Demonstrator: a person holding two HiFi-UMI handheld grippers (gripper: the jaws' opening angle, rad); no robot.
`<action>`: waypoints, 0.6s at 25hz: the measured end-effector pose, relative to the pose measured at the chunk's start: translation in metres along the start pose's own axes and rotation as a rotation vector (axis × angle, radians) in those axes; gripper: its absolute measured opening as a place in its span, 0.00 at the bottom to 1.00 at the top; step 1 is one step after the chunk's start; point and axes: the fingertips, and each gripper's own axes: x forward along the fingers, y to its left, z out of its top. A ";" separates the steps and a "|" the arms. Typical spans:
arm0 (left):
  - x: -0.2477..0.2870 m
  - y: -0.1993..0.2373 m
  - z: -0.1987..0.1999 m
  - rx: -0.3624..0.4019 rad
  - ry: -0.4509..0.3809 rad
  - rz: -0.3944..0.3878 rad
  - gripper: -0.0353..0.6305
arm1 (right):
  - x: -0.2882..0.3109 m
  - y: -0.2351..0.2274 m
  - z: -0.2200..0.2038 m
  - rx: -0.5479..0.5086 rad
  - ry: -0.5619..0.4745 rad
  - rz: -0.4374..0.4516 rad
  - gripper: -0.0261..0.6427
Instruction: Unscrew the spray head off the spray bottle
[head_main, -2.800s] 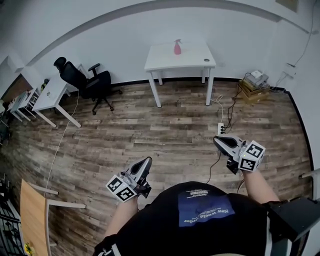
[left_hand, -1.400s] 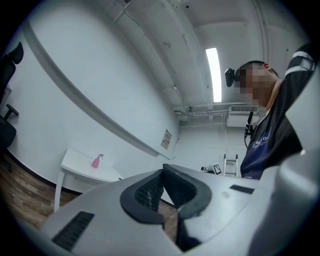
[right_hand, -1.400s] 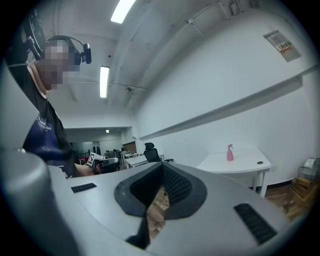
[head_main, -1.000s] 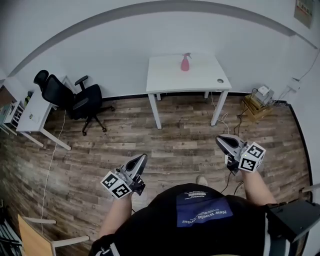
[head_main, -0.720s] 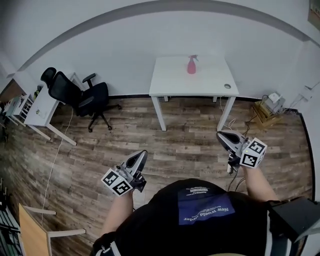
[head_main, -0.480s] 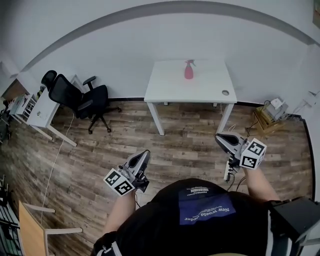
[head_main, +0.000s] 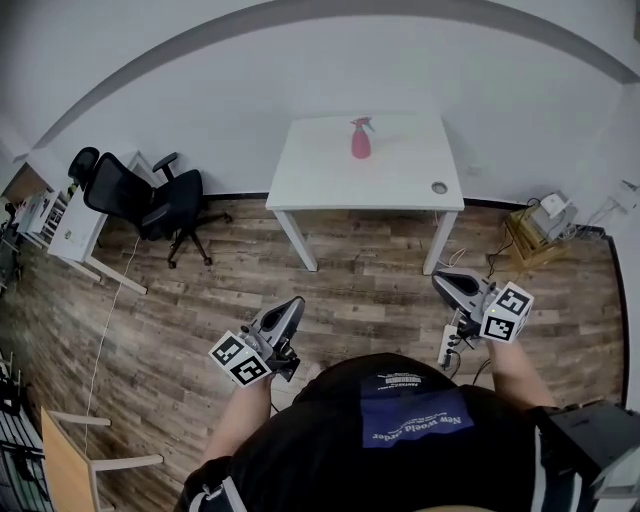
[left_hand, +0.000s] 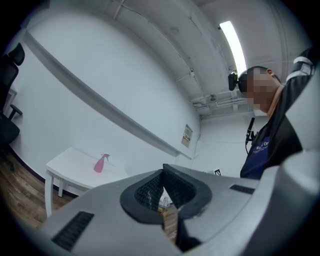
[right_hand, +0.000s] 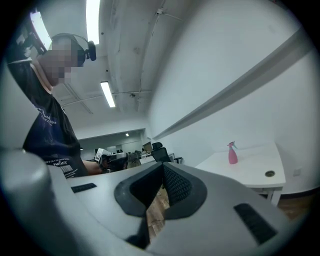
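Observation:
A pink spray bottle (head_main: 360, 139) with its spray head on stands upright on a white table (head_main: 310, 180) by the far wall. It also shows as a small pink spray bottle (left_hand: 100, 163) in the left gripper view and as a pink spray bottle (right_hand: 232, 152) in the right gripper view. My left gripper (head_main: 294, 303) is shut and holds nothing, low at the left over the floor. My right gripper (head_main: 440, 280) is shut and empty too, at the right. Both are far short of the table.
A black office chair (head_main: 140, 202) and a white desk (head_main: 70, 225) stand at the left. A power strip (head_main: 447, 344) with cables lies on the wood floor by my right gripper. A wooden crate (head_main: 528, 225) sits at the right wall. A round hole (head_main: 439, 187) marks the table's near right corner.
The table and bottle have grown larger and nearer in the head view as the person walks toward them. Both grippers keep their pose, shut.

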 end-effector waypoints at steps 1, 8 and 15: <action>0.008 0.004 0.000 -0.005 0.004 -0.007 0.05 | -0.001 -0.006 0.000 0.004 0.002 -0.007 0.03; 0.058 0.043 0.002 -0.036 0.040 -0.101 0.05 | 0.006 -0.048 0.009 0.011 -0.003 -0.096 0.03; 0.078 0.128 0.029 -0.060 0.026 -0.198 0.05 | 0.073 -0.079 0.020 -0.011 0.003 -0.196 0.03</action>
